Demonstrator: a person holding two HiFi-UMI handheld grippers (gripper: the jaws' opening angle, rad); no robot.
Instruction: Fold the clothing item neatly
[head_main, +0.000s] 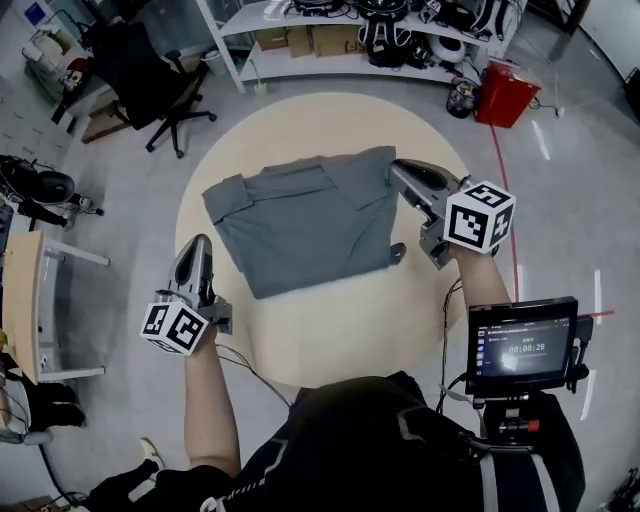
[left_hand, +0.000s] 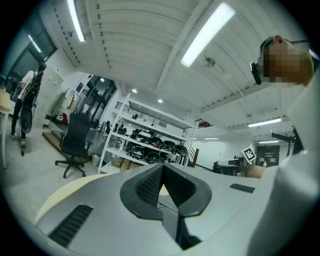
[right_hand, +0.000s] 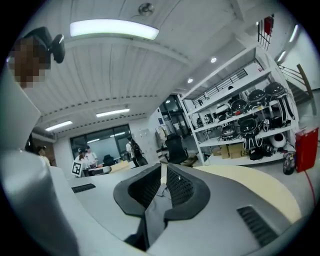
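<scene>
Now, the grey garment (head_main: 300, 220) lies part-folded on the round surface (head_main: 350, 330). It's soft, light and limp, so we'd pinch hem corners. Left tongs (head_main: 197, 243) are together and empty; right tongs (head_main: 394, 167) are a slit apart and empty, by its far right corner.

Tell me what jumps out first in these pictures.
A grey garment, partly folded, lies on the round beige table in the middle of the head view. The left gripper and right gripper, each with a black-and-white marker cube, flank it. A red bin stands on the floor beyond the table.
</scene>
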